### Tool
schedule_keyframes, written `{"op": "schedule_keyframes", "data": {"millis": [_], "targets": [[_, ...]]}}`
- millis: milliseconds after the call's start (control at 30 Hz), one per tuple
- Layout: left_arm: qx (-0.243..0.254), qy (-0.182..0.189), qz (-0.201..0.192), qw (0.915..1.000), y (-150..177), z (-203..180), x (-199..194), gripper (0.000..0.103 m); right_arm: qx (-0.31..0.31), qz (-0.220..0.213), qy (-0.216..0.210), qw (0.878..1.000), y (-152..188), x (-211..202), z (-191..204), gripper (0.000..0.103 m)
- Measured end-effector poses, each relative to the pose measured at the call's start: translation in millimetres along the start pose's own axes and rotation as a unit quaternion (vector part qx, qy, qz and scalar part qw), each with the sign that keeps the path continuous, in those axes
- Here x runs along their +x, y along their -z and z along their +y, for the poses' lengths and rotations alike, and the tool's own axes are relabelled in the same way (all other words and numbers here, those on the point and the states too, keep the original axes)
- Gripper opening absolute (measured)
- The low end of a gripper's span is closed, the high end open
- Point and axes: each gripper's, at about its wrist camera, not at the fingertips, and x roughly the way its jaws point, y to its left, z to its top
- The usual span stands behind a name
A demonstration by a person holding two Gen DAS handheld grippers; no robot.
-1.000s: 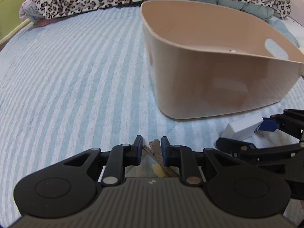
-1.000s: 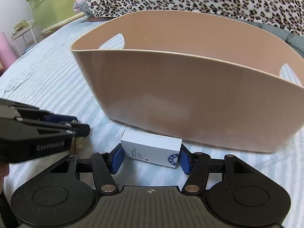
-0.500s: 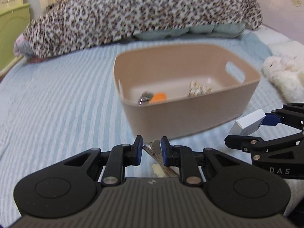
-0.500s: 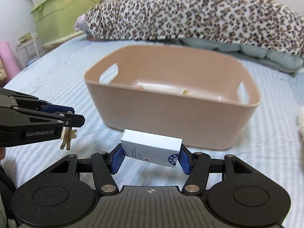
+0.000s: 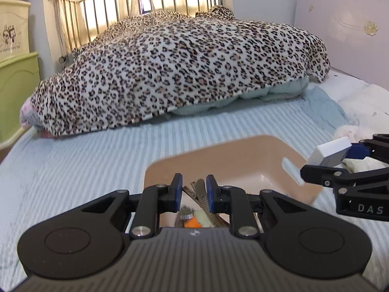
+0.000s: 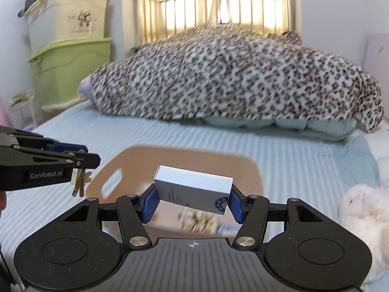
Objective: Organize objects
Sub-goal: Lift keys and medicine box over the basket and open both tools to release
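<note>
Striped bedsheet point(image 5: 73, 160) bearing beige bin point(image 6: 243, 168); left gripper point(image 5: 194, 192) clamps hair clip point(image 5: 198, 189), right gripper point(image 6: 193, 202) clamps white box point(image 6: 192, 191), both above bin; lower inside rim, then release.

left tongs point(image 6: 80, 157): "GenRobot.AI" | right tongs point(image 5: 350, 157): "DAS" | white box point(image 6: 194, 189): print unreadable
</note>
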Motion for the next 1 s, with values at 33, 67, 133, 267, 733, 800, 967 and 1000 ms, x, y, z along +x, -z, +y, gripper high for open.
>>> {"op": "schedule_keyframes", "data": {"millis": [33, 67, 133, 267, 733, 800, 967, 1000], "targets": [[0.001, -0.003, 0.000, 1.0000, -4.0, -0.5, 7.0, 0.022, 0.001, -0.004, 0.004, 1.000, -4.4, 3.1, -3.9, 0.056], [0.001, -0.005, 0.003, 1.0000, -7.7, -0.6, 15.6, 0.022, 0.001, -0.007, 0.010, 1.000, -9.3, 8.3, -7.7, 0.056], [-0.004, -0.015, 0.013, 0.9998, -11.8, 0.5, 33.1, 0.022, -0.001, -0.007, 0.019, 1.000, -15.8, 20.5, -13.5, 0.056], [-0.016, -0.021, 0.046, 0.9986, -9.7, 3.7, 77.6, 0.022, -0.009, 0.007, 0.039, 0.999, -21.6, 50.0, -21.3, 0.056], [-0.022, -0.007, 0.130, 0.9913, 27.7, 1.6, 145.5, 0.024, -0.048, 0.118, 0.069, 0.989, 10.0, 133.9, -18.6, 0.056], [-0.023, -0.004, 0.125, 0.9919, 25.1, 1.7, 138.5, 0.054, -0.043, 0.123, 0.063, 0.989, 11.4, 135.0, -17.9, 0.064], [-0.033, -0.009, 0.114, 0.9929, 18.9, 1.0, 118.3, 0.077, -0.043, 0.120, 0.060, 0.990, 9.8, 123.9, -16.2, 0.076], [-0.034, -0.010, 0.113, 0.9929, 18.5, 0.7, 114.5, 0.078, -0.041, 0.118, 0.061, 0.990, 8.4, 119.6, -15.9, 0.078]]}}
